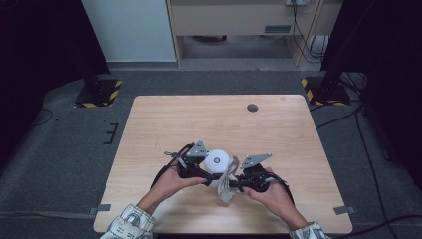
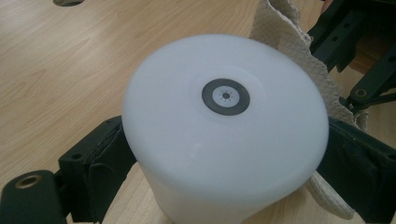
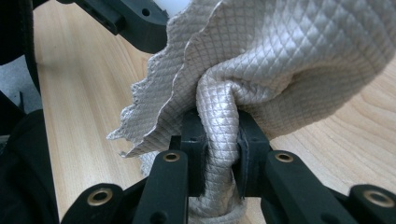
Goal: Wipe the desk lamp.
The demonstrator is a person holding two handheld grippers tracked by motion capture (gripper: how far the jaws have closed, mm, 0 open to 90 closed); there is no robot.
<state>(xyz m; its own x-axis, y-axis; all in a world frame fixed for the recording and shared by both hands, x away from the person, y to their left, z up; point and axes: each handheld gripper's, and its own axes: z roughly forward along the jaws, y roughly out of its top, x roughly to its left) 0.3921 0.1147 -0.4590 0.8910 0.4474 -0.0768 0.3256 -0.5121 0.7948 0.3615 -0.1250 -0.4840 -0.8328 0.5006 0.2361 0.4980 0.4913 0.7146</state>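
Where the two hands meet near the front middle of the wooden worktop (image 1: pixel 164 124), a white cylinder (image 1: pixel 217 160) stands upright between the left tool (image 1: pixel 203 175) and the right tool (image 1: pixel 234 186). Left gripper view: the left tool (image 2: pixel 224 154) is closed on the white cylinder (image 2: pixel 224 130), one black pad pressing each side of its wall, so that the flat top with a dark grey ring at its centre faces the camera. Right gripper view: the right tool (image 3: pixel 219 154) is clamped on a bunched fold of a beige quilted cloth (image 3: pixel 280 56), the fold pinched between the two pads and the remainder fanning out above and to the left of them. High view: the beige quilted cloth (image 1: pixel 228 181) hangs just beside the cylinder on its right, touching its wall, with the right tool directly at the cloth's lower part. Left gripper view: the cloth (image 2: pixel 299 46) lies behind and to the right of the cylinder, against it.
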